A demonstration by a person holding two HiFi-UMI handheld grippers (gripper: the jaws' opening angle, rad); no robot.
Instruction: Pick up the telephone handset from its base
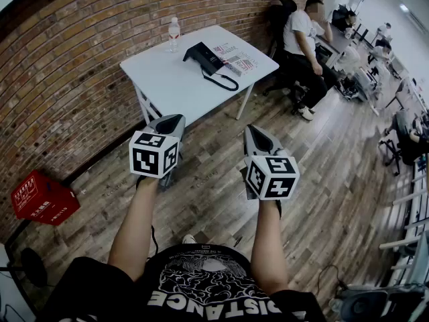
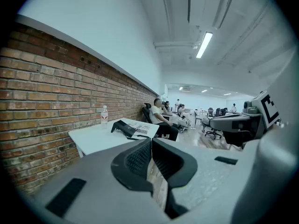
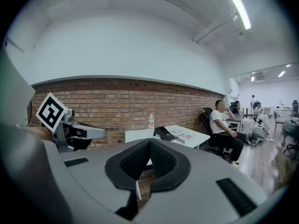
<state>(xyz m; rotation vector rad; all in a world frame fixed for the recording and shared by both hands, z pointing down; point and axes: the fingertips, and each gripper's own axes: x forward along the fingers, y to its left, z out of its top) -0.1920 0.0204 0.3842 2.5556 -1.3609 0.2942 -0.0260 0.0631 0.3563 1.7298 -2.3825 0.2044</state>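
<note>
A black telephone (image 1: 204, 58) sits on a white table (image 1: 167, 79) against the brick wall, its handset (image 1: 198, 54) resting on the base and a cord looping off toward the table's front. The same telephone (image 2: 124, 128) shows small in the left gripper view, and as a dark wedge, the telephone (image 3: 164, 133), in the right gripper view. My left gripper (image 1: 175, 121) is held in the air well short of the table, shut and holding nothing. My right gripper (image 1: 252, 131) hangs beside it, also shut and holding nothing.
A clear water bottle (image 1: 174, 33) stands at the table's far corner, and printed sheets (image 1: 236, 57) lie beside the telephone. A red crate (image 1: 41, 197) sits on the wooden floor at the left. A seated person (image 1: 303, 49) and office chairs are to the right of the table.
</note>
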